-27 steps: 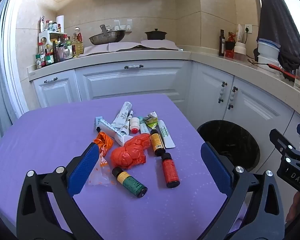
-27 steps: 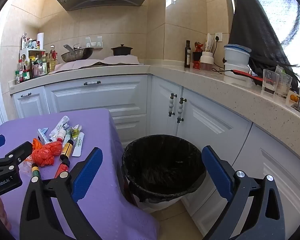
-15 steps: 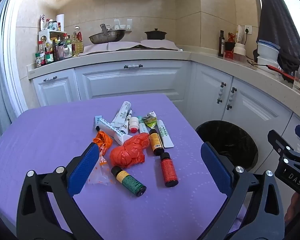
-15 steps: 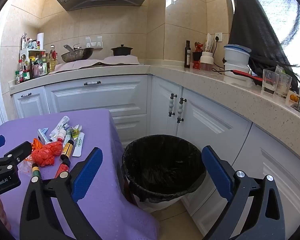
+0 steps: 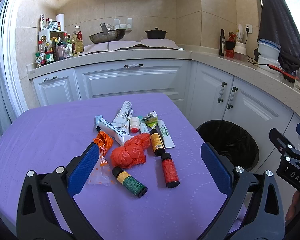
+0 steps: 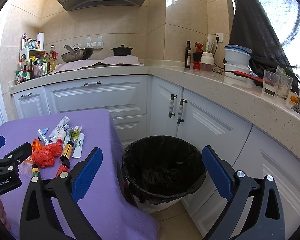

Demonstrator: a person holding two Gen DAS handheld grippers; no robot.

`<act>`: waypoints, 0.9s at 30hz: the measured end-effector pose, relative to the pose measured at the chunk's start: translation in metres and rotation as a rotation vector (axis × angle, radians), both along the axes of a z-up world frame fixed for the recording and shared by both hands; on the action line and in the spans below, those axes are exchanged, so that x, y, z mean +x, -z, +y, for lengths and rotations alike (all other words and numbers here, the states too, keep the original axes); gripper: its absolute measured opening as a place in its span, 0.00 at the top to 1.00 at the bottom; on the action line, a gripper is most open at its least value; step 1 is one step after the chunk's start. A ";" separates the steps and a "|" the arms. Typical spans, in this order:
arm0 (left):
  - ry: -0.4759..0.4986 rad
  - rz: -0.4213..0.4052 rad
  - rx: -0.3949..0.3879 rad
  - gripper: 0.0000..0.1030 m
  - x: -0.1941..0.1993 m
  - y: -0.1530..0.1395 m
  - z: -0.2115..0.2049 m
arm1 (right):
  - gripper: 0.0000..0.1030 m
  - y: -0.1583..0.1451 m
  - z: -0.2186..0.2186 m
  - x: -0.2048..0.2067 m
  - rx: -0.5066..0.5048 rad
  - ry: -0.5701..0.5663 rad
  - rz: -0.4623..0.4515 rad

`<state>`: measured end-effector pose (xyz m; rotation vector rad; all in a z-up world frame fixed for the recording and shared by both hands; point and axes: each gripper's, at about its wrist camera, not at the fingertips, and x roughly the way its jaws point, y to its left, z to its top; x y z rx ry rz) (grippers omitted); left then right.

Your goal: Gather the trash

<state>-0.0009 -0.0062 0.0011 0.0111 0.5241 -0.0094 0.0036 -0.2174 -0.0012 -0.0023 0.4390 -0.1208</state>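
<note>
Purple cloth covers the table (image 5: 40, 140), which serves as landmark. In the left wrist view the trash lies in a loose heap near the table's middle. The left gripper (image 5: 149, 167) hangs above the near side of that heap, its blue-padded jaws spread wide with nothing between the pads. Bare cloth surrounds the heap on every side; the table's right edge falls off toward the black-lined round trash bin (image 5: 228, 140) on the floor just beside it. A crumpled orange plastic bag (image 5: 131, 153) sits at the heap's centre. The small brown bottle with a red label (image 5: 169, 170) lies on its side, long axis running away from the camera, cap toward the far edge. The brown bottle with a green label (image 5: 130, 182) lies slantwise, cap toward the far left. A yellow-labelled brown bottle (image 5: 157, 142) points its cap away too. The white tubes (image 5: 112, 129) behind them fan toward the far edge.

In the right wrist view the right gripper (image 6: 150, 172) hangs over the bin (image 6: 164, 170), off the table's right edge (image 6: 102, 180), jaws standing fully apart and empty. The bin's mouth is open. The heap, including the orange bag (image 6: 45, 155), shows at left on the table.
</note>
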 end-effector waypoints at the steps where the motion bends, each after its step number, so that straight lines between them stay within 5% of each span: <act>1: -0.001 0.001 0.000 0.04 0.000 0.000 -0.001 | 0.06 0.000 0.000 0.001 0.000 0.000 0.001; 27: -0.002 0.011 -0.004 0.04 0.005 0.008 0.013 | 0.06 0.001 0.000 0.000 0.000 -0.001 0.000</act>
